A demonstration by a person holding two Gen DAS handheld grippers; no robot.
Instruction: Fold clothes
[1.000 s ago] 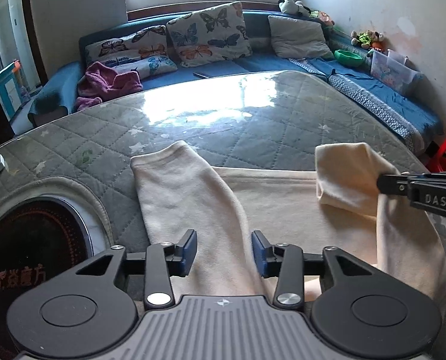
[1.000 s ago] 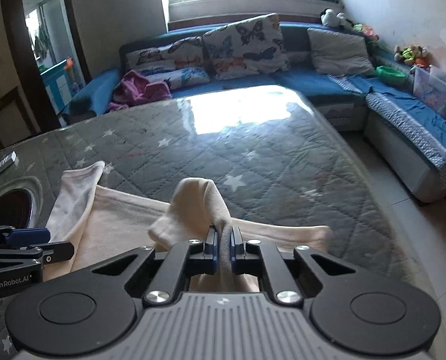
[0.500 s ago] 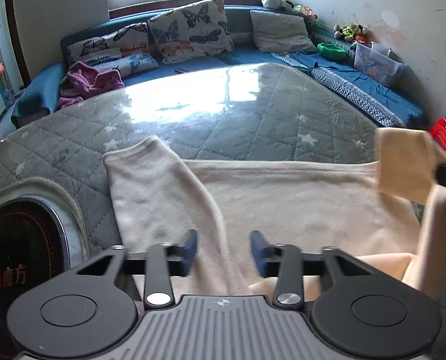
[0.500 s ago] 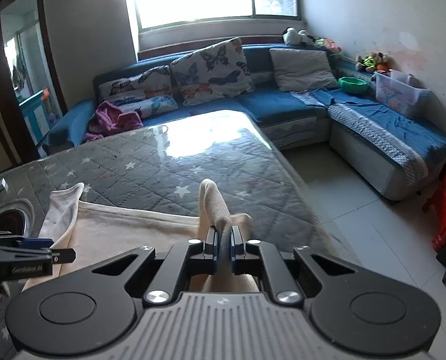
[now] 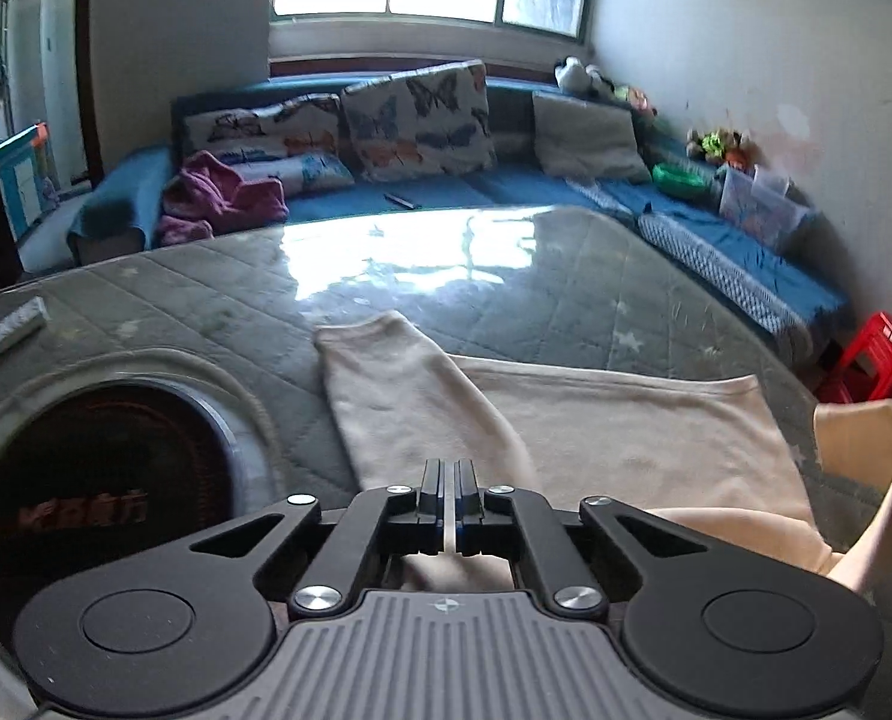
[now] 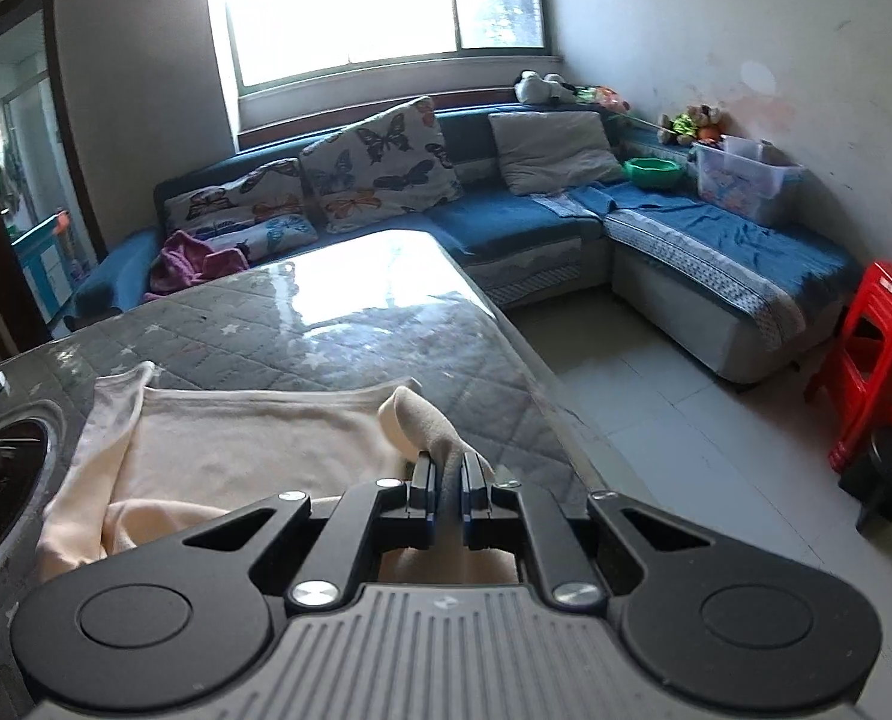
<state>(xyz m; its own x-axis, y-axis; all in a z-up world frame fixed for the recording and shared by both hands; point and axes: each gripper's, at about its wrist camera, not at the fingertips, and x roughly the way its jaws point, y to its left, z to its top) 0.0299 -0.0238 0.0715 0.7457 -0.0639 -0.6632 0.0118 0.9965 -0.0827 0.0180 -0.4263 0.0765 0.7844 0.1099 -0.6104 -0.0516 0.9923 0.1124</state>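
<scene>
A cream garment [image 5: 595, 420] lies spread on the grey quilted table [image 5: 266, 312]. Its left sleeve runs from the far left down under my left gripper [image 5: 447, 480], whose jaws stand shut with a thin strip of the cloth pinched between them. In the right wrist view the garment [image 6: 254, 438] stretches to the left, and my right gripper [image 6: 446, 474] is shut on a bunched fold of its right sleeve near the table's right edge. That lifted sleeve end [image 5: 853, 432] shows at the right edge of the left wrist view.
A round dark inset [image 5: 98, 480] sits in the table at the left, with a flat remote [image 5: 2, 330] beyond it. A blue sofa [image 6: 505, 228] with cushions and a purple garment [image 5: 218, 198] wraps the far side. A red stool [image 6: 883, 348] stands on the floor at the right.
My left gripper's jaws went from open to shut over the left sleeve. My right gripper carried its sleeve out to the right, toward the table's edge, and the garment's body now lies stretched flat.
</scene>
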